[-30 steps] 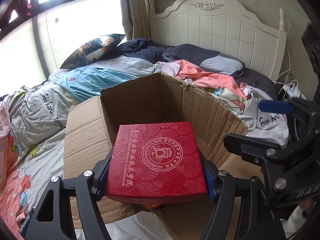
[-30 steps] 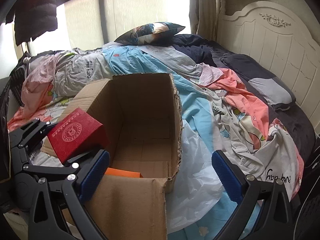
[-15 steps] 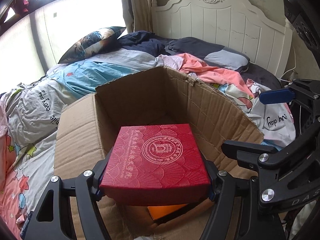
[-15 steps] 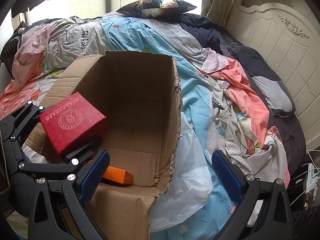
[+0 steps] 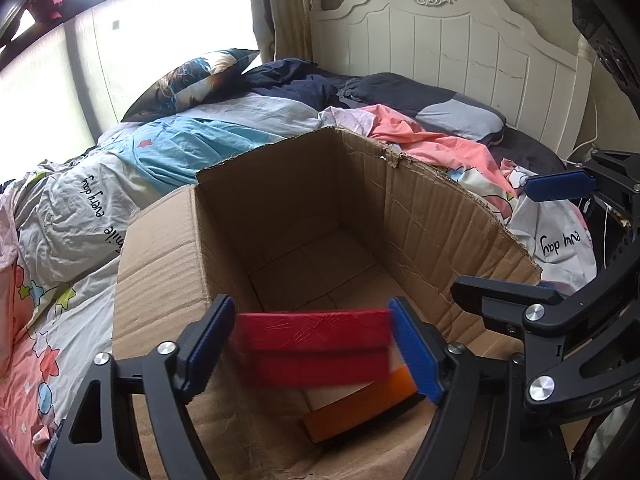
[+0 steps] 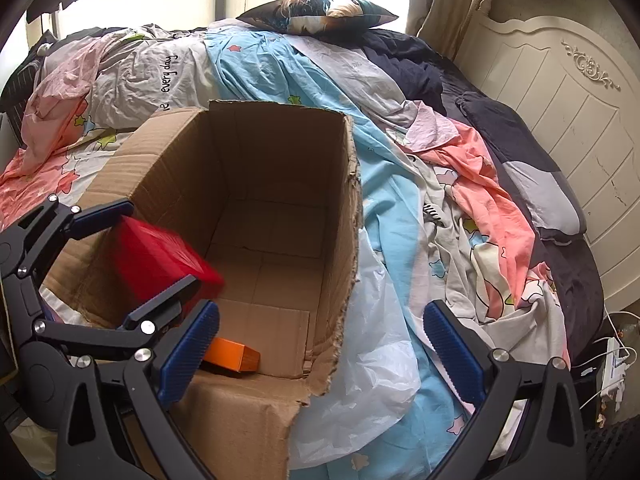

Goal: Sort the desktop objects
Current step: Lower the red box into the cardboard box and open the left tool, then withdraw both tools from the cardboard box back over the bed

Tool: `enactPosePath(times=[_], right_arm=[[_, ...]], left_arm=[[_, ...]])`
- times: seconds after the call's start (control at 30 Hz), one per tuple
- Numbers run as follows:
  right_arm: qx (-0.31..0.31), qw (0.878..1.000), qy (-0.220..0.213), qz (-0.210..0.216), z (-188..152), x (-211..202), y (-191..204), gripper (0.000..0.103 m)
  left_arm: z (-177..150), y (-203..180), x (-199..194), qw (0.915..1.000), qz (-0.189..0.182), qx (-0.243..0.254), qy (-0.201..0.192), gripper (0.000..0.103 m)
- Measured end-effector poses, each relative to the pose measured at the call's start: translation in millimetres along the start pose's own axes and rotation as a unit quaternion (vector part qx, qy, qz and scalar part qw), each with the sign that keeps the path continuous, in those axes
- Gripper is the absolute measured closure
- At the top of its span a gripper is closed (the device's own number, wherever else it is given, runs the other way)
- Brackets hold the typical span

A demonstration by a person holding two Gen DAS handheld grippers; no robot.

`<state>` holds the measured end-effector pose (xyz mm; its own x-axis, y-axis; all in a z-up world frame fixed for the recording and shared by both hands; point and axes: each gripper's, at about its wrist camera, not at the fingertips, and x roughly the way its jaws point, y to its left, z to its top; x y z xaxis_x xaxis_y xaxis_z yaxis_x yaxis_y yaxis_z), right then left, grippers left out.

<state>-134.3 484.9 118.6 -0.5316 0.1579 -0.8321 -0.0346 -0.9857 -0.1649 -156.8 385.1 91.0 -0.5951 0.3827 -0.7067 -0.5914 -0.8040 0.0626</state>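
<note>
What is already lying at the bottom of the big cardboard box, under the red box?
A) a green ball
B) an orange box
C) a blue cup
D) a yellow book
B: a small orange rectangular box lies on the floor of the open brown cardboard box, below the blurred flat red box.

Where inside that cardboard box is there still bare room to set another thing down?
The far half of the cardboard box floor, bordered by the back and side walls, is bare. The near end is crowded: an orange box lies there, and the red box is blurred between the left gripper jaws above it.
</note>
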Motion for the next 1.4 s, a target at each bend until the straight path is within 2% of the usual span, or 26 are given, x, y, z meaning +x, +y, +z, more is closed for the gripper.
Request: enactPosePath(times=[0.1,0.33,0.63,0.8,1.17,1.4], right_arm=[[0.002,1.000,-0.004,0.003,-1.6,-4.1,-1.6,0.001],[0.000,1.000,-0.010,0.002,-3.6,-9.2,1.0,0.001],[-0.004,1.000,-0.026,0.001,-8.7,-19.3,9.7,0.001],[-0.007,1.000,-0.030,0.004,-12.6,-23.0,18.2,0.001],[-0.013,0.998,-0.037,0.041,-18.7,-29.3,57.0,0.001],[-0.024,0.997,-0.044,0.053,-19.4,-39.3,95.4,0.001]], left_arm=[[-0.2,0.6,-4.4,0.9999,0.010,-0.002,-0.008,0.004],[-3.2,2.4,-12.8,0.9997,0.021,0.005,-0.014,0.000],[-12.5,4.6,-25.5,0.9987,0.042,0.024,-0.018,0.000],[-20.3,13.0,-34.6,0.9990,0.037,0.020,-0.018,0.000],[-49.9,52.1,-64.8,0.9972,0.072,-0.009,-0.018,0.000],[-74.5,90.8,-90.8,0.9962,0.078,-0.036,-0.013,0.000]])
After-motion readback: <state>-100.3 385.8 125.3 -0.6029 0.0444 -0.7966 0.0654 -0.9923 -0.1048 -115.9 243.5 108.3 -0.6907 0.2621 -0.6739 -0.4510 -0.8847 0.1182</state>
